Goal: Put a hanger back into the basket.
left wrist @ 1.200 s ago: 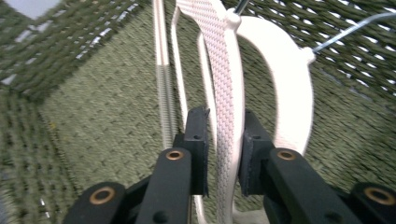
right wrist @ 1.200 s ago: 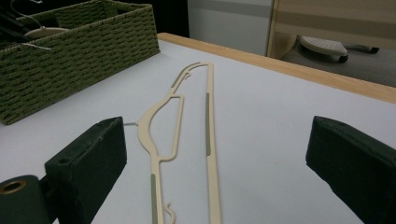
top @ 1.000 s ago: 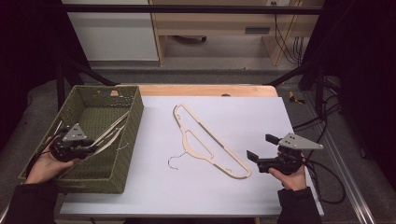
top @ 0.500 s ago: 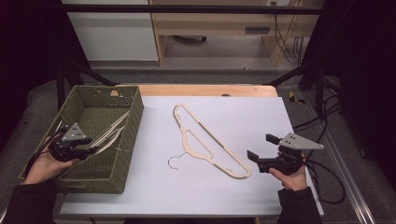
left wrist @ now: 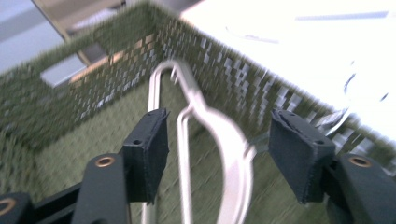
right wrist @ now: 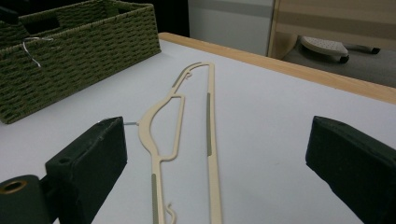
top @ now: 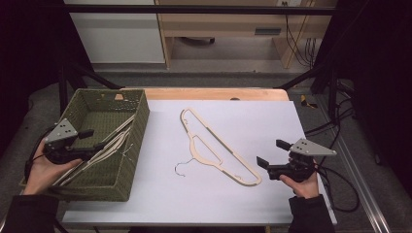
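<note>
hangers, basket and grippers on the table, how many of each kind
hangers: 2, one on the table, one in the basket
basket: 1
grippers: 2, left gripper and right gripper, both open
total: 5

One basket point(top: 138, 141) – hangers point(top: 104, 148) inside, perhaps three; one hanger on table point(top: 218, 150).
</note>
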Demonstrator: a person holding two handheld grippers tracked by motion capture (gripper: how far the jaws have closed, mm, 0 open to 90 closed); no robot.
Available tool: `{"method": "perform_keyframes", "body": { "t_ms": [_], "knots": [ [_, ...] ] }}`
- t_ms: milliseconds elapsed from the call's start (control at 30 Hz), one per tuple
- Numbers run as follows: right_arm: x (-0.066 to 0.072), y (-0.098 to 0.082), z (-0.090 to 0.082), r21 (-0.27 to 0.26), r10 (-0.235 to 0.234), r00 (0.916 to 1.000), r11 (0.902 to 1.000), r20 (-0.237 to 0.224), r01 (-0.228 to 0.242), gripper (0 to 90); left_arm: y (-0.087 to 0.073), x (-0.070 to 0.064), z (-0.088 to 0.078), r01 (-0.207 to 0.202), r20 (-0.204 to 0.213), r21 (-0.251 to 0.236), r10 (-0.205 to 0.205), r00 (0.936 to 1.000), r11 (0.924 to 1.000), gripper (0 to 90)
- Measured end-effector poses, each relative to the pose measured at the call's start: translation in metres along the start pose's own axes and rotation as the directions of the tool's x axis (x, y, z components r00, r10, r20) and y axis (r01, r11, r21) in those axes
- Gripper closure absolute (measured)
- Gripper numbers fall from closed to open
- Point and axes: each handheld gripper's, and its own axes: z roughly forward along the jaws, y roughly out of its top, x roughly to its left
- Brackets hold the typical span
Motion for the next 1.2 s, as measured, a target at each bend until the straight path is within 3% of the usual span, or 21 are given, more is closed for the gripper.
{"method": "perform_keyframes", "body": {
  "t_ms": [167,333,400,467,567,600,633,667,700,933,1033,1200],
  "knots": [
    [0.001,0.0,0.001,0.0,-0.004,1.0,1.0,-0.003,0.004,6.0,0.017,-0.021,-0.002,0.027,-0.005,-0.082,-0.028,0.9996,0.9963,29.0],
    [0.004,0.0,0.004,0.002,-0.007,0.9999,1.0,-0.011,0.007,6.0,0.034,-0.051,-0.002,0.083,0.045,-0.187,-0.075,0.9961,0.9788,21.4],
    [0.004,0.0,0.005,0.002,-0.008,0.9999,1.0,-0.014,0.009,6.1,0.036,-0.056,-0.001,0.094,0.051,-0.203,-0.085,0.9951,0.9746,18.8],
    [0.005,-0.001,0.006,0.005,-0.017,0.9997,0.9998,-0.019,0.017,6.1,0.042,-0.074,0.006,0.114,0.076,-0.222,-0.099,0.9921,0.9684,16.1],
    [0.006,-0.001,0.007,0.006,-0.013,0.9997,0.9999,-0.02,0.013,6.1,0.047,-0.091,0.016,0.118,0.097,-0.227,-0.098,0.9904,0.9668,14.9],
    [0.006,-0.001,0.008,0.006,-0.012,0.9997,0.9999,-0.02,0.012,6.1,0.047,-0.091,0.016,0.118,0.097,-0.227,-0.098,0.9904,0.9668,14.6],
    [0.007,-0.002,0.008,0.009,-0.01,0.9997,0.9999,-0.021,0.011,6.1,0.05,-0.101,0.023,0.111,0.106,-0.227,-0.089,0.9903,0.9674,14.3],
    [0.007,-0.002,0.008,0.009,-0.01,0.9997,0.9999,-0.021,0.011,6.1,0.05,-0.101,0.023,0.111,0.106,-0.227,-0.089,0.9903,0.9674,14.0],
    [0.007,-0.002,0.009,0.01,-0.012,0.9997,0.9999,-0.023,0.012,6.1,0.052,-0.11,0.03,0.122,0.125,-0.232,-0.095,0.9876,0.9651,13.4],
    [0.009,-0.003,0.011,0.019,-0.018,0.9994,0.9997,-0.029,0.018,6.1,0.056,-0.135,0.058,0.144,0.155,-0.231,-0.109,0.9818,0.9623,10.5],
    [0.009,-0.004,0.011,0.017,-0.016,0.9994,0.9997,-0.031,0.016,6.2,0.056,-0.146,0.072,0.144,0.165,-0.214,-0.11,0.9801,0.9661,10.6],
    [0.01,-0.004,0.013,0.022,-0.016,0.9993,0.9996,-0.033,0.016,6.2,0.058,-0.163,0.095,0.113,0.178,-0.163,-0.084,0.9805,0.9801,11.5]
  ]
}}
